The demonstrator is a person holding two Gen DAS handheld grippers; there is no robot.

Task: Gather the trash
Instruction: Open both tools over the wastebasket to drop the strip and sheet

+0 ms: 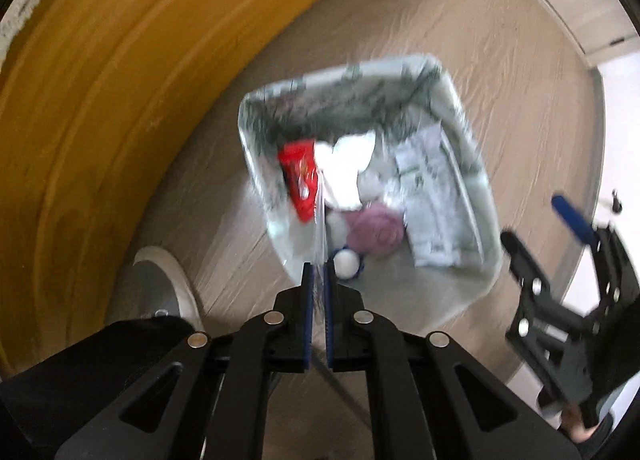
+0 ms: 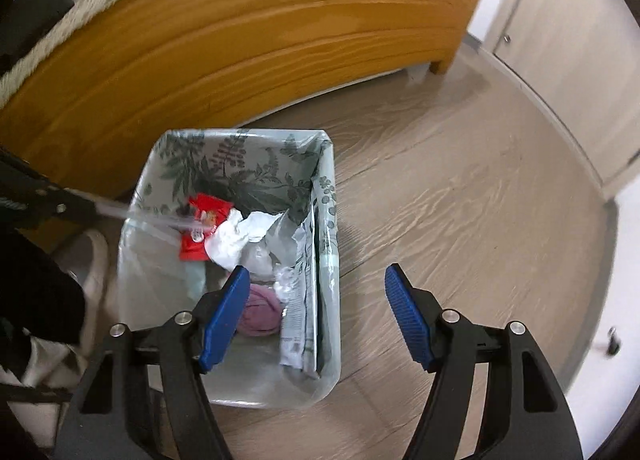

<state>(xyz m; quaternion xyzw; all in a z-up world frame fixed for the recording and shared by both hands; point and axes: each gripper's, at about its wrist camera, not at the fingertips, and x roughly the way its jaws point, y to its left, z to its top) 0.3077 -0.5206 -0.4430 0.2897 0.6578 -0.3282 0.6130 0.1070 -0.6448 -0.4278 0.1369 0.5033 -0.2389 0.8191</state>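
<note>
Here your left claw point(image 1: 319, 266) is squeezed shut on a thin strip of clear plastic point(image 1: 319, 215), and it points down over the trash bin point(image 1: 460, 107). The clear plastic sticks out past the tips and hangs over the near edge of the bin. Your right claw point(image 2: 316, 274) is wide open, with nothing between its blue pads point(image 2: 224, 316). Its left pad sits over the bin and its right pad sits over the wood floor point(image 2: 460, 199). The bin stands on the floor just beside the yellow wooden bed frame point(image 2: 260, 39). Inside it you can see a red wrapper point(image 2: 200, 227), crumpled white paper point(image 2: 236, 238), a pink crumpled thing point(image 2: 260, 312) and a folded printed paper point(image 2: 300, 320) along the right wall. The left wrist view is blurry, but only there can you see a small white ball point(image 1: 346, 260) in the bin near your claw tips, and a gray and white shoe point(image 1: 168, 288) on the floor to the left. It also shows your right claw from the side, at the right edge. The right wrist view is sharper. It shows the leaf pattern on the inside of the bin, the bedding point(image 2: 120, 11) on top of the bed, and a pale cupboard door point(image 2: 560, 59) by the wall.
</note>
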